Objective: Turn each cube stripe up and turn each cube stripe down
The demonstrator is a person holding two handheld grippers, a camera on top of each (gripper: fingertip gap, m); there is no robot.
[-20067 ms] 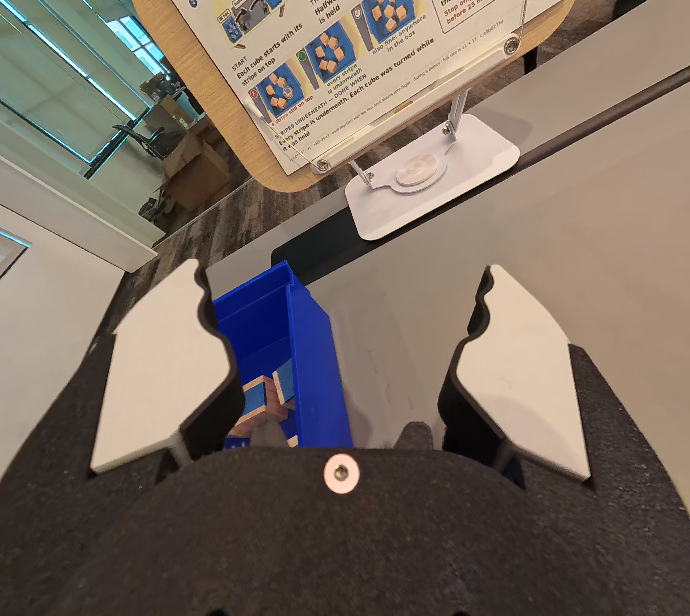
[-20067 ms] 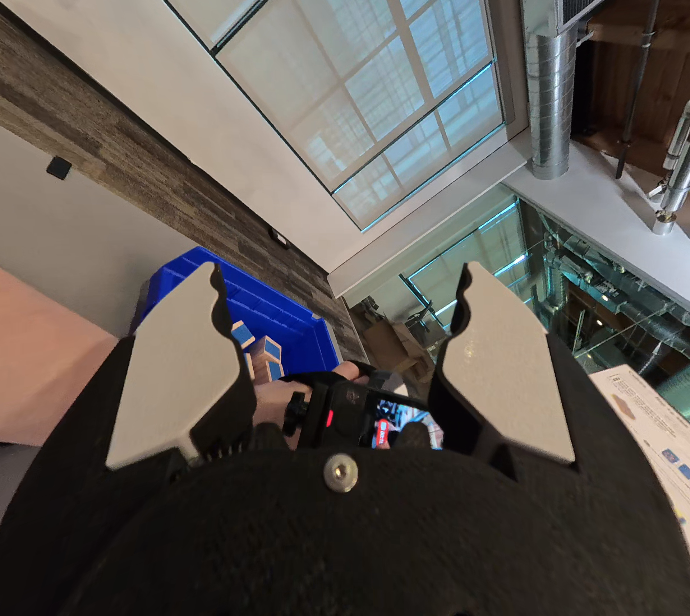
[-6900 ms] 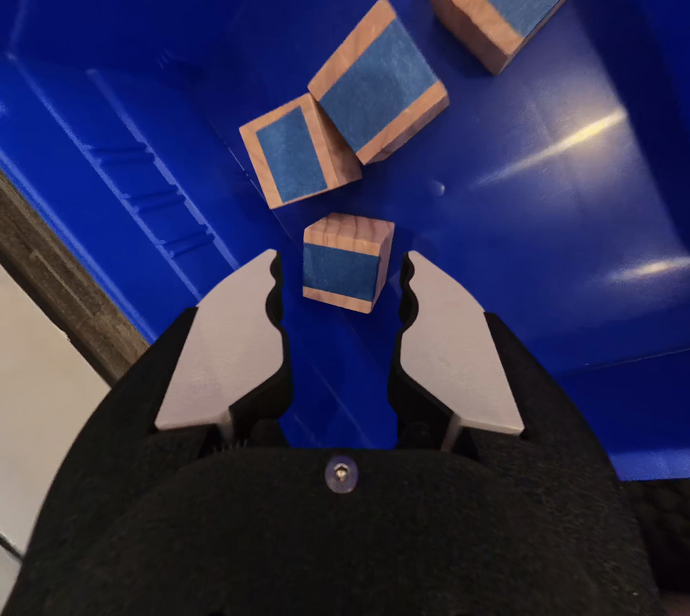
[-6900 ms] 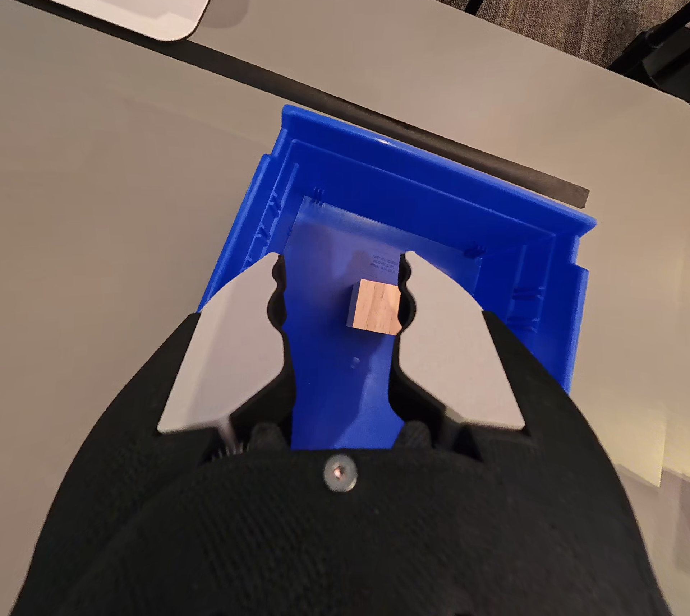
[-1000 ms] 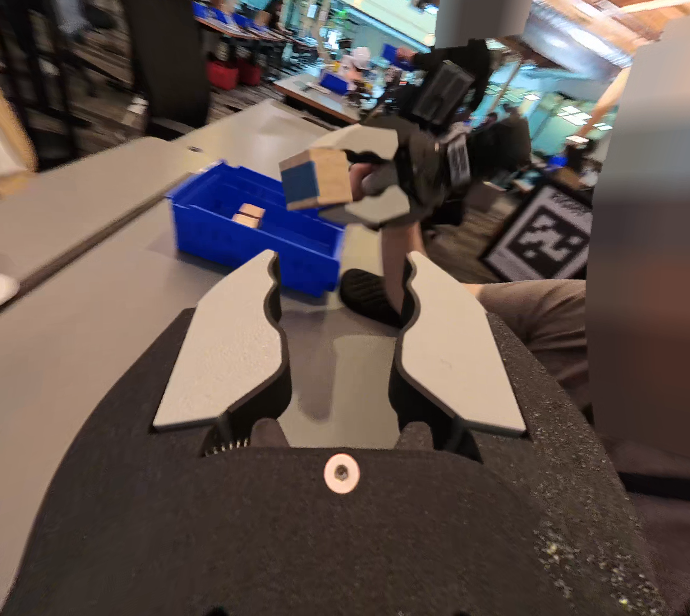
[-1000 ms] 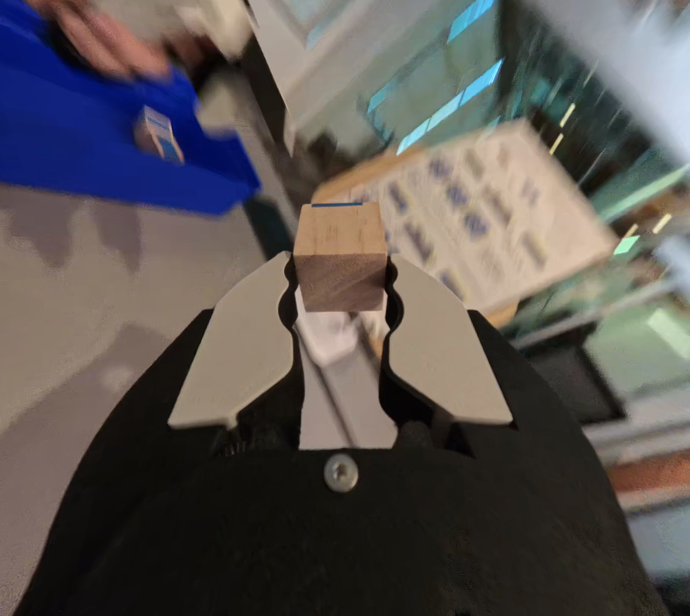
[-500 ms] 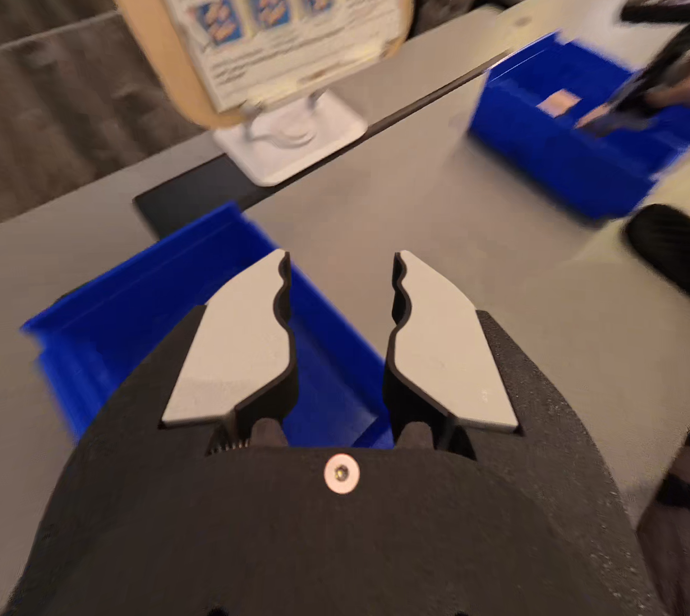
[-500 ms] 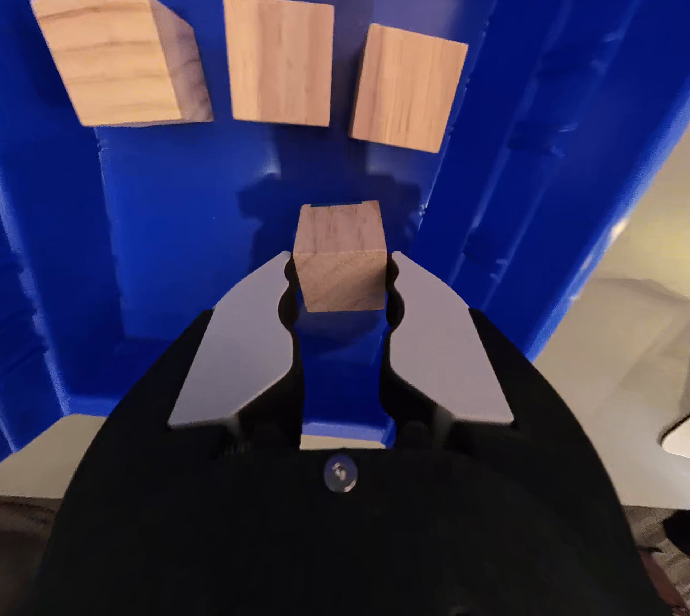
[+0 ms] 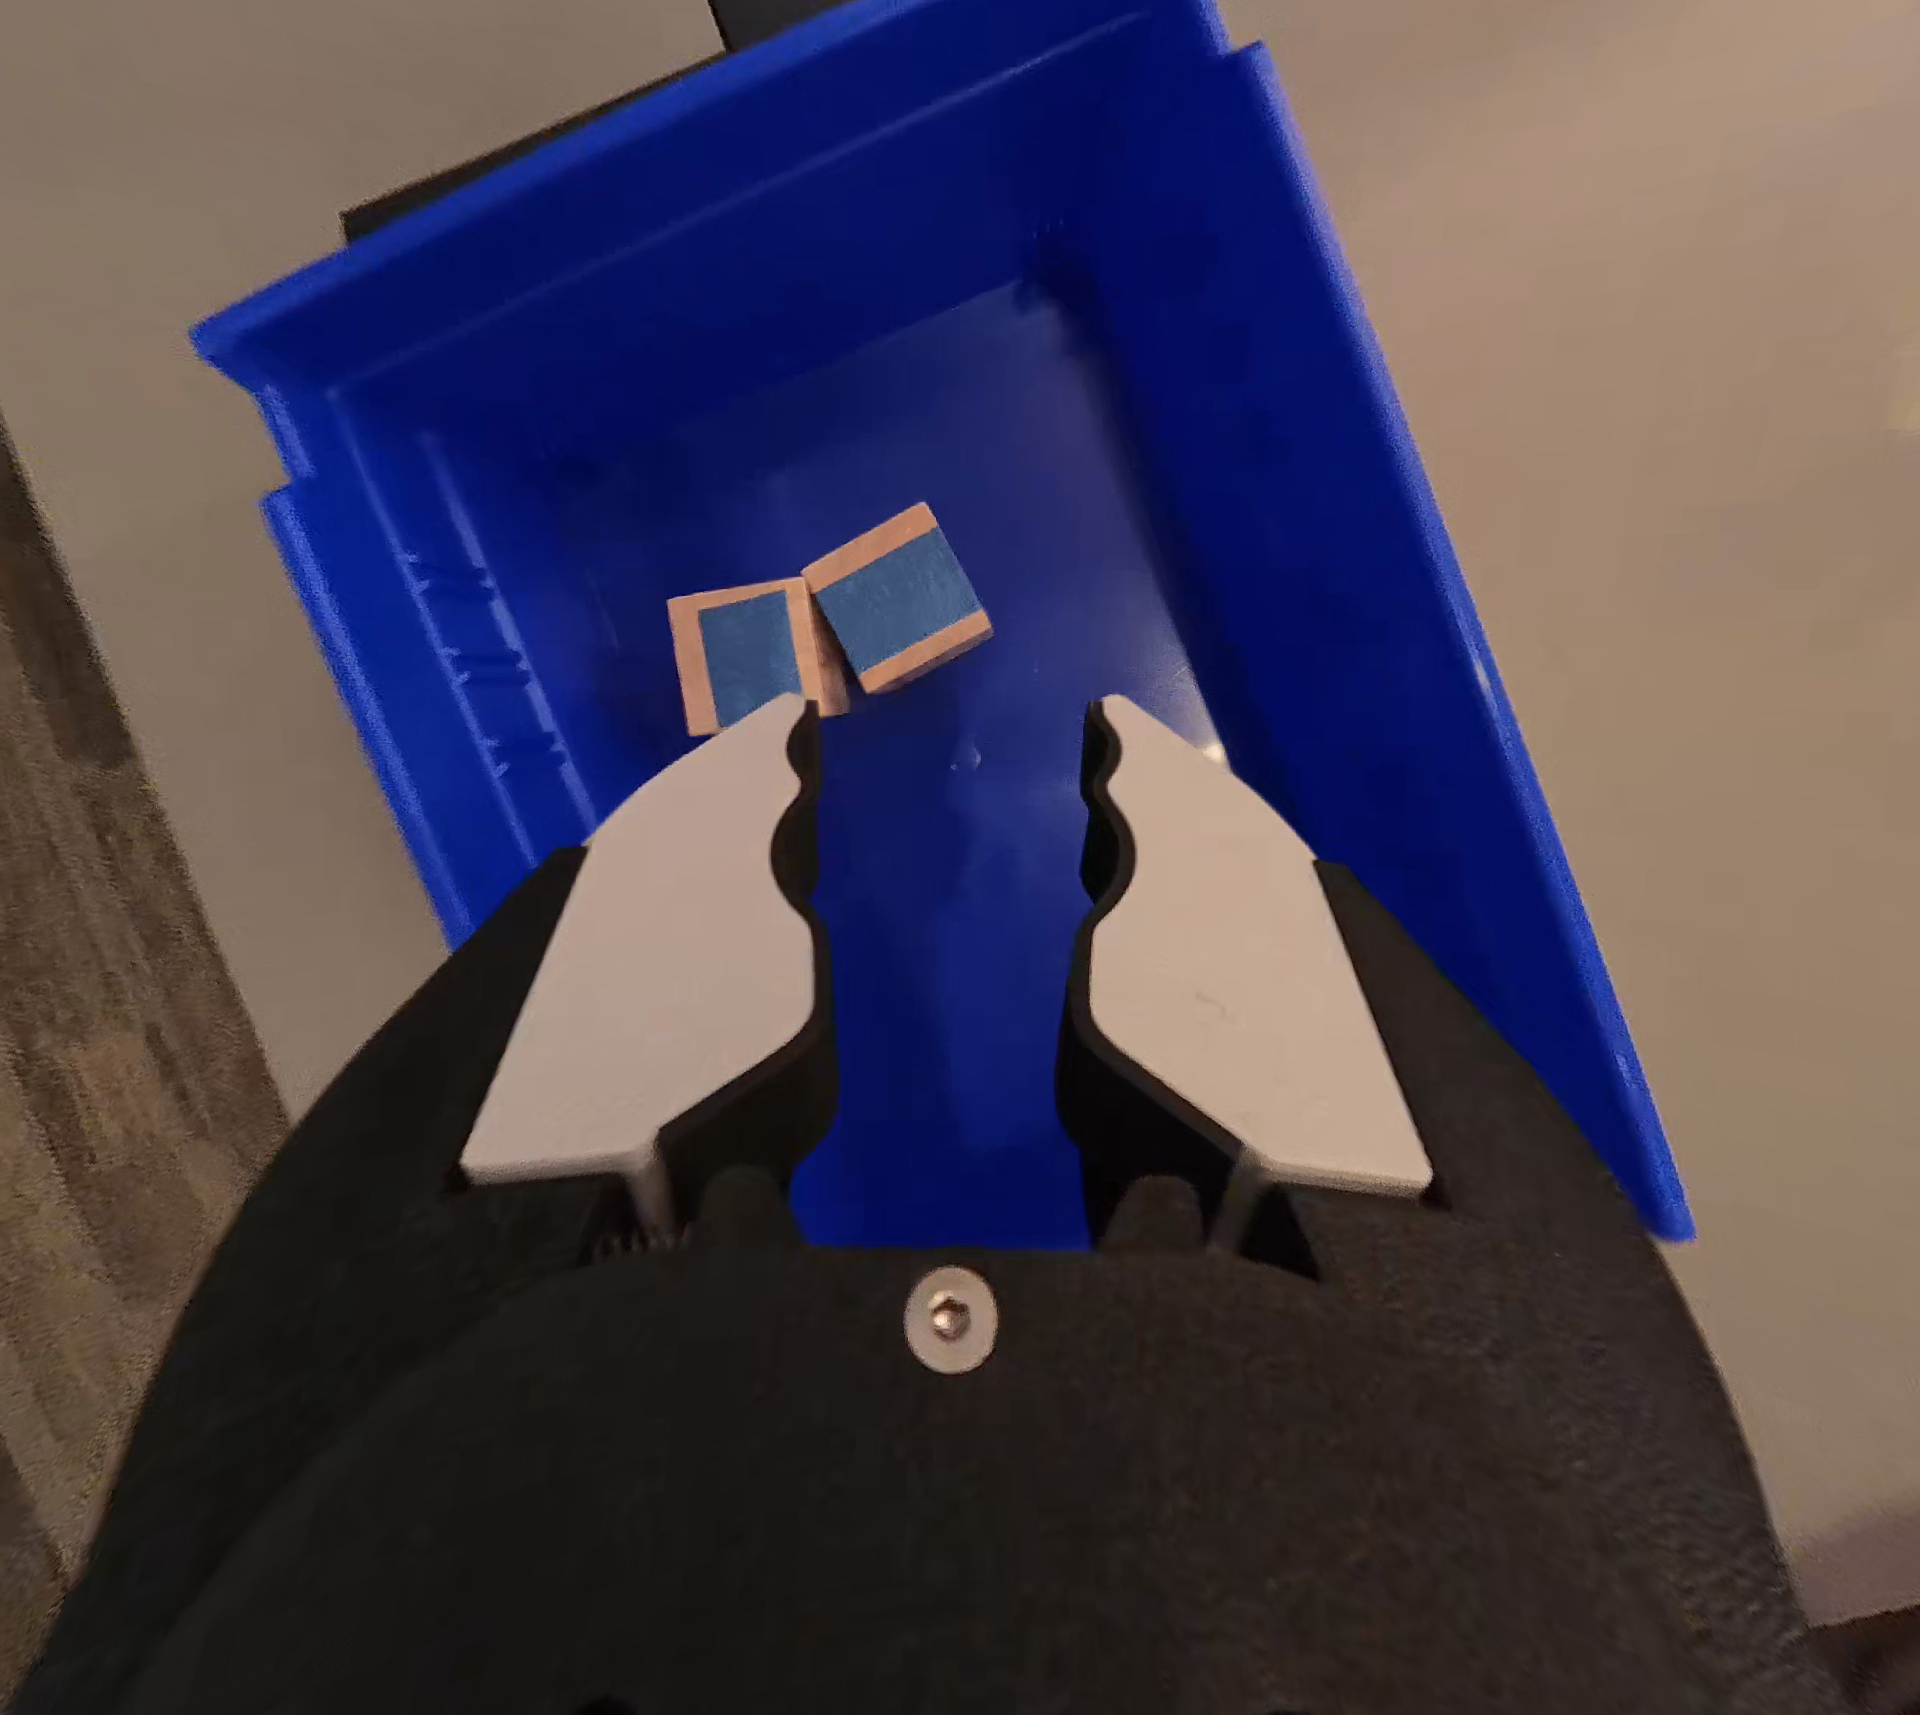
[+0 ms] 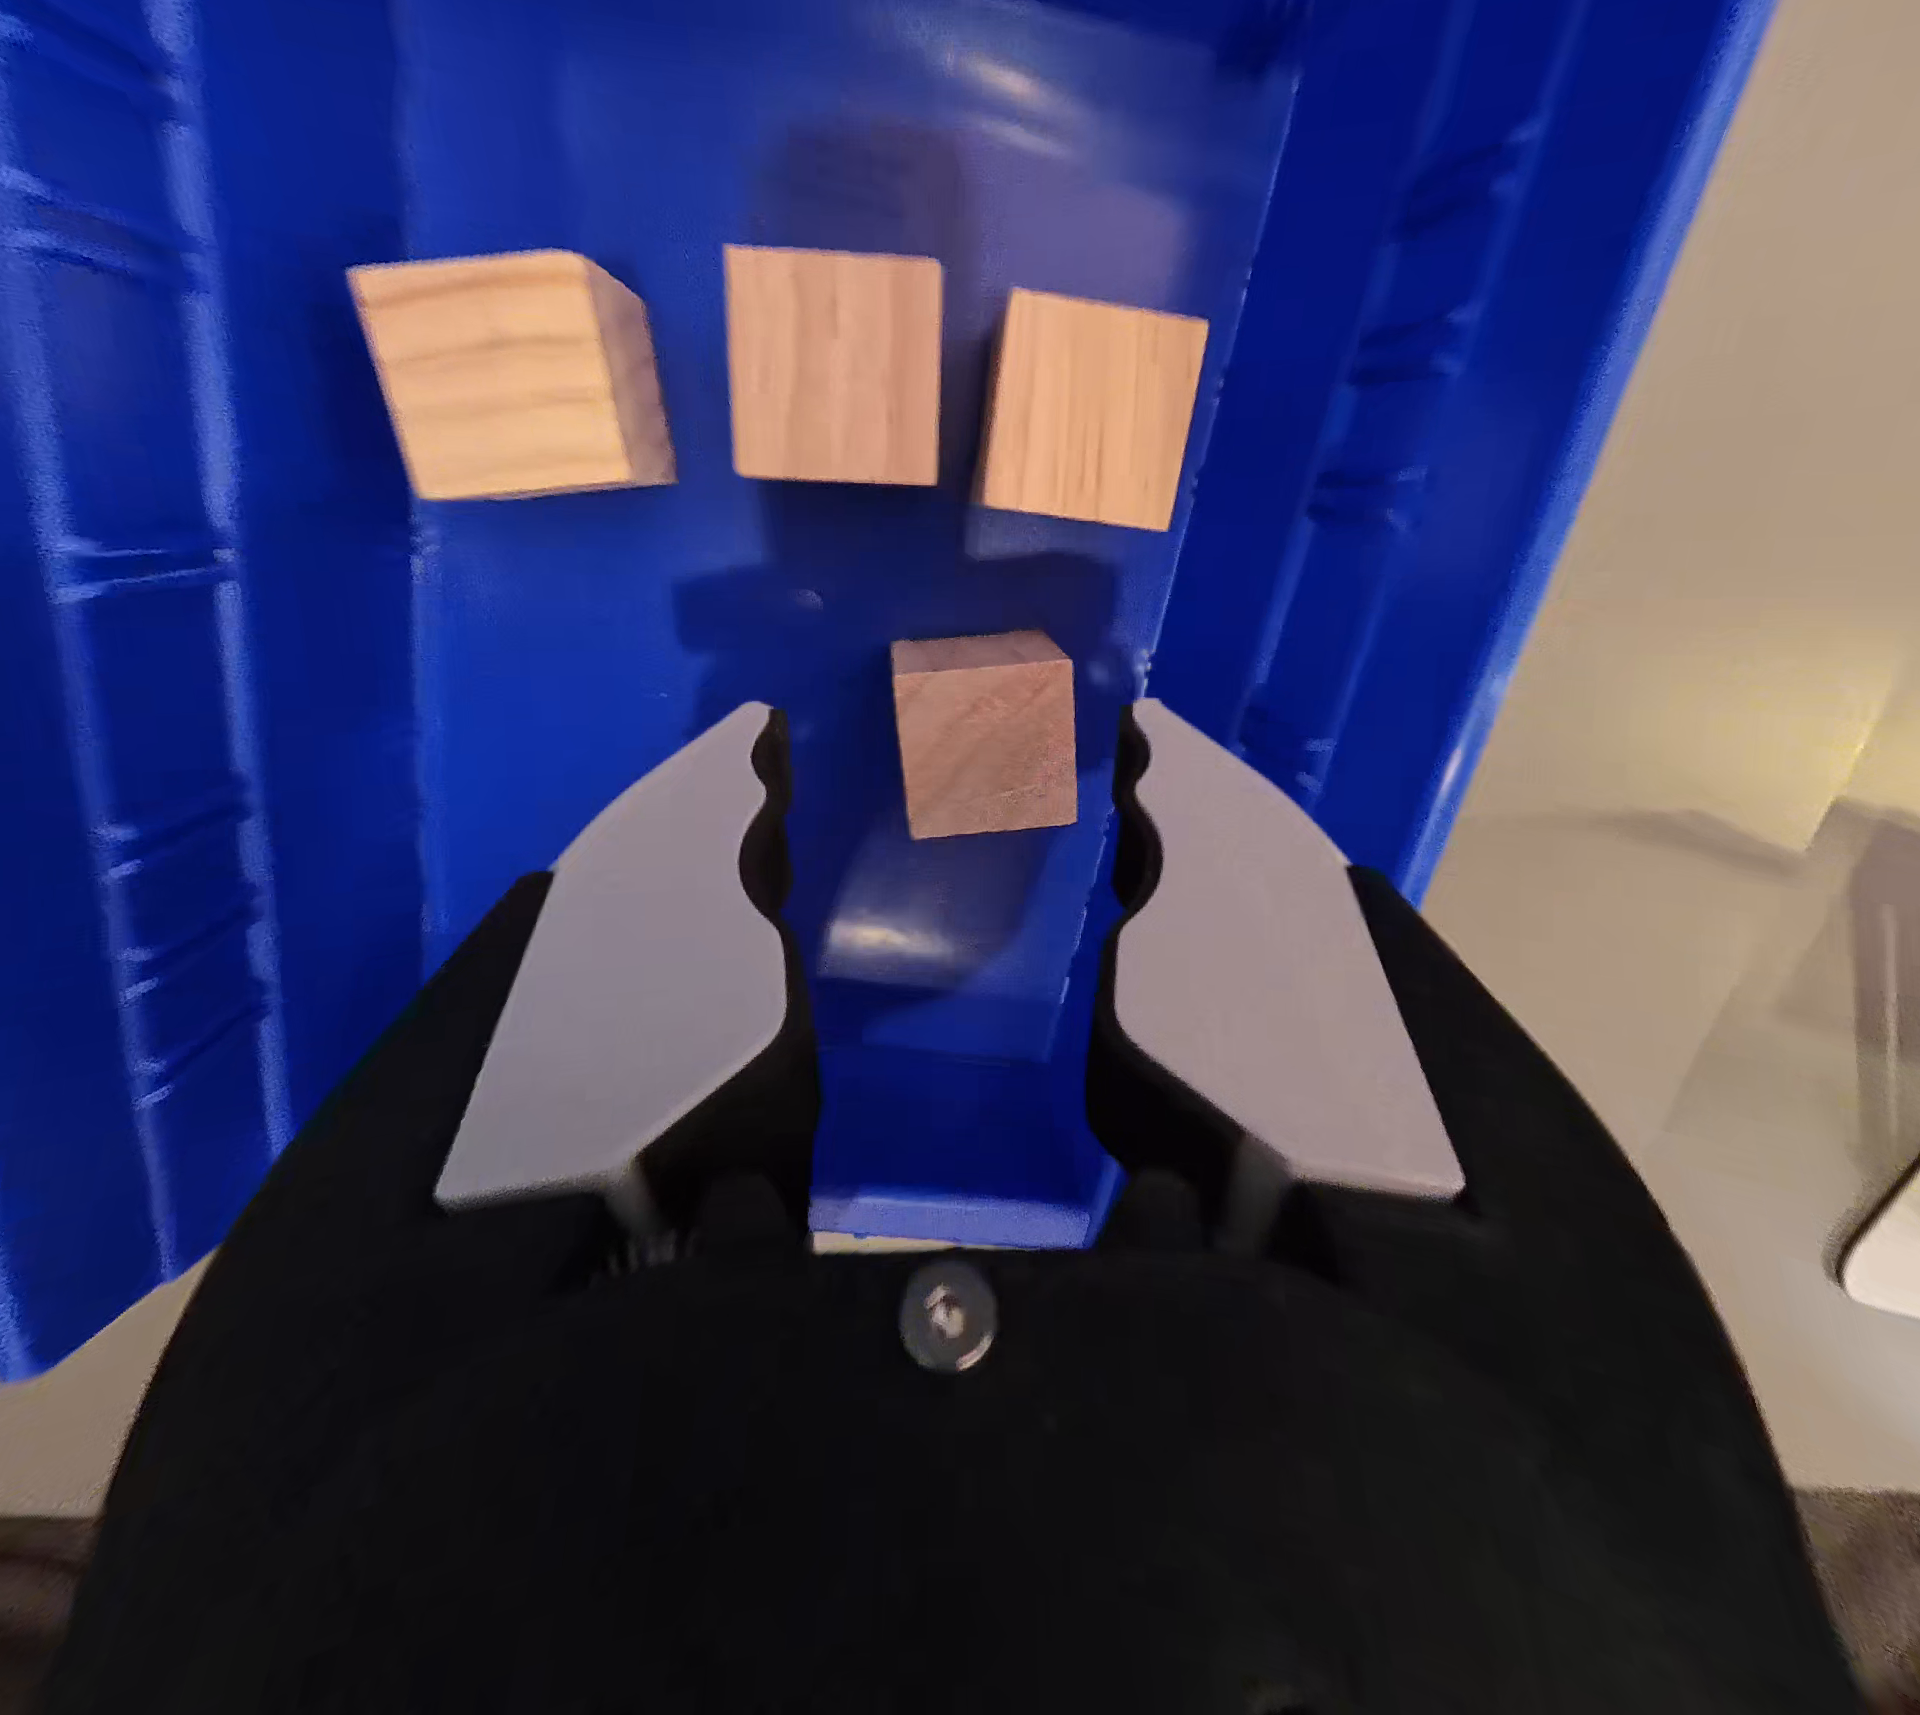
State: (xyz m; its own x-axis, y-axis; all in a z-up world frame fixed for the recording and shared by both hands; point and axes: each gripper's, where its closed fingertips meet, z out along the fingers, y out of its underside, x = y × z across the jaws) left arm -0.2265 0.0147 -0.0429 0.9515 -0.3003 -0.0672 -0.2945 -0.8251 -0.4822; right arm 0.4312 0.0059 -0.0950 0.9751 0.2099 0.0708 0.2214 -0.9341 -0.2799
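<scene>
Blue bins hold the wooden cubes, both tongs standing apart over them.

Left gripper [image 9: 945,709], jaws apart with nothing between them, hangs over a blue bin [image 9: 1299,335] where two stripe-up cubes [image 9: 821,626] touch at its eleven o'clock. Right gripper [image 10: 948,709] gapes around a plain-faced cube [image 10: 982,735], pads clear of it, in a second bin [image 10: 260,315]; three bare-topped cubes [image 10: 831,366] line up at twelve o'clock.

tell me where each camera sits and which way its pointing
Left wrist view: rides on the left gripper, looking down along its open, empty fingers into a blue bin holding two stripe-up cubes.
Right wrist view: rides on the right gripper, looking down into another blue bin with four plain-topped cubes; one cube sits between the open fingers with gaps on both sides.
Shared: both look down on the grey tabletop; neither shows the other gripper.
</scene>
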